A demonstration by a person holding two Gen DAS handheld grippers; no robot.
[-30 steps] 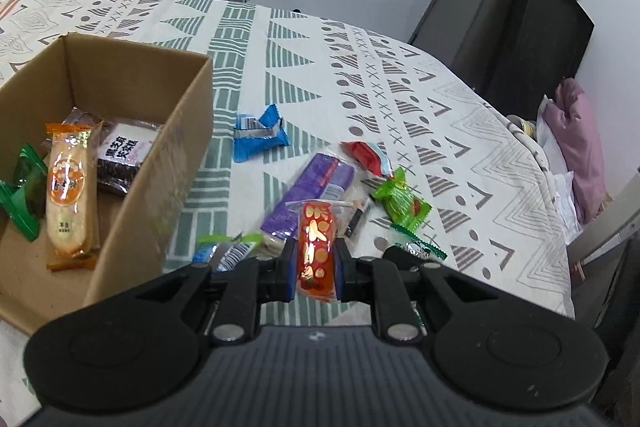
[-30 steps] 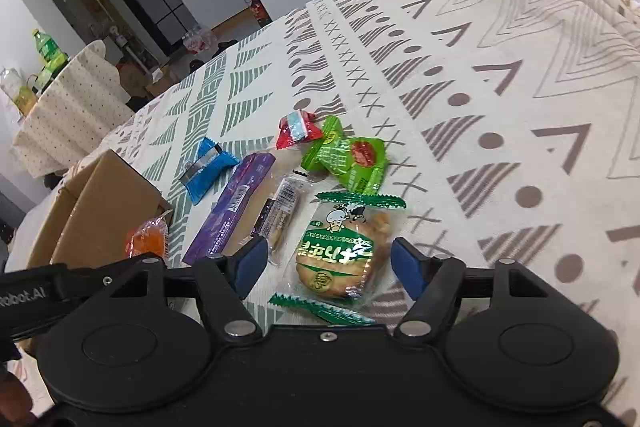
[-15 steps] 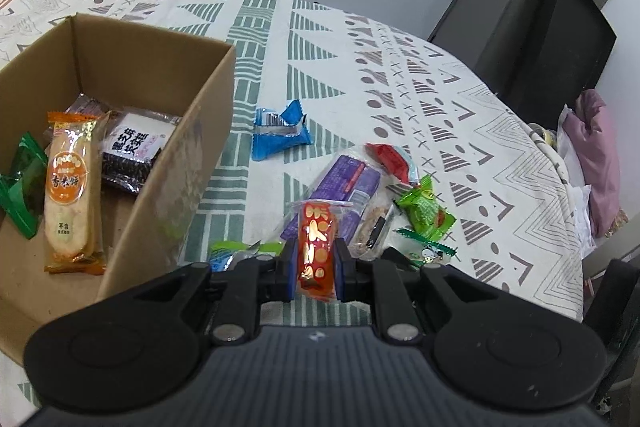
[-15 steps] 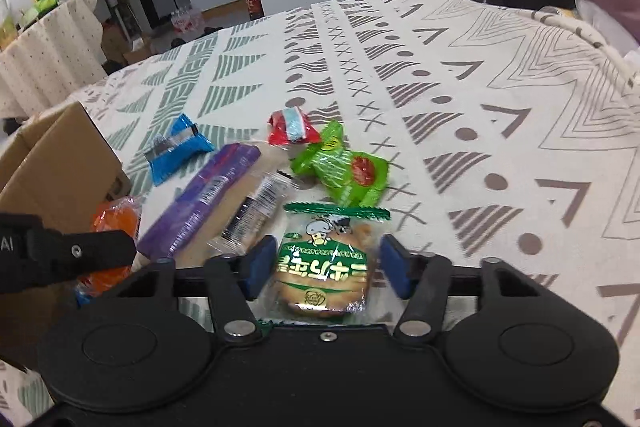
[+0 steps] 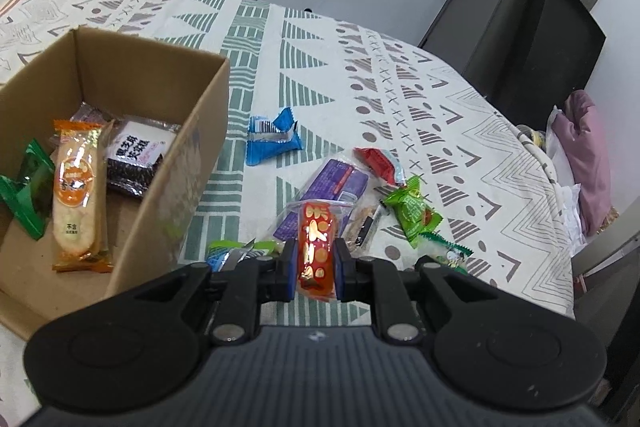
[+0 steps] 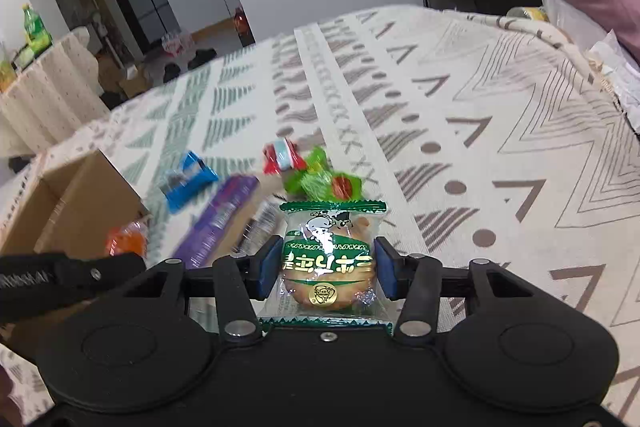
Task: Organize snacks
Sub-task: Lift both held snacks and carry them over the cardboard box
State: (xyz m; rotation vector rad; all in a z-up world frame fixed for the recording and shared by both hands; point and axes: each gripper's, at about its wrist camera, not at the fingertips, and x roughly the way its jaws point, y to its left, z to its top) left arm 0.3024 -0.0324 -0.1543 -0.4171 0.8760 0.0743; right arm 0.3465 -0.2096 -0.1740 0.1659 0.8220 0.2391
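Left gripper [image 5: 316, 263]: jaws clamped on a red-and-orange snack packet [image 5: 316, 247], held upright above the patterned tablecloth [image 5: 320, 59], just to the right of the cardboard box [image 5: 192, 147].

Right gripper [image 6: 326, 267]: jaws closed against both sides of a round biscuit in a clear, green-edged wrapper [image 6: 330, 255], lifted clear of the cloth.

Cardboard box, contents: long orange rice-cracker pack [image 5: 78, 195], dark packet with a white label [image 5: 134, 155], green wrapper [image 5: 28, 187] at the left wall.

Loose on the cloth, near one another: blue packet [image 5: 272, 139], purple bar [image 5: 332, 191], red candy [image 5: 376, 163], green candy [image 5: 412, 211], and a blue-green packet [image 5: 236, 253] partly hidden behind the left gripper.

Risks, as judged:
- Both wrappers are slick film; either may slide out of the pads during the carry to the box.
- The biscuit may crack if the right jaws squeeze harder.
- Both grippers head for one box; the right view shows the left tool close by, so they may collide at the opening.
- A low pass may catch the near box wall and shove the box.
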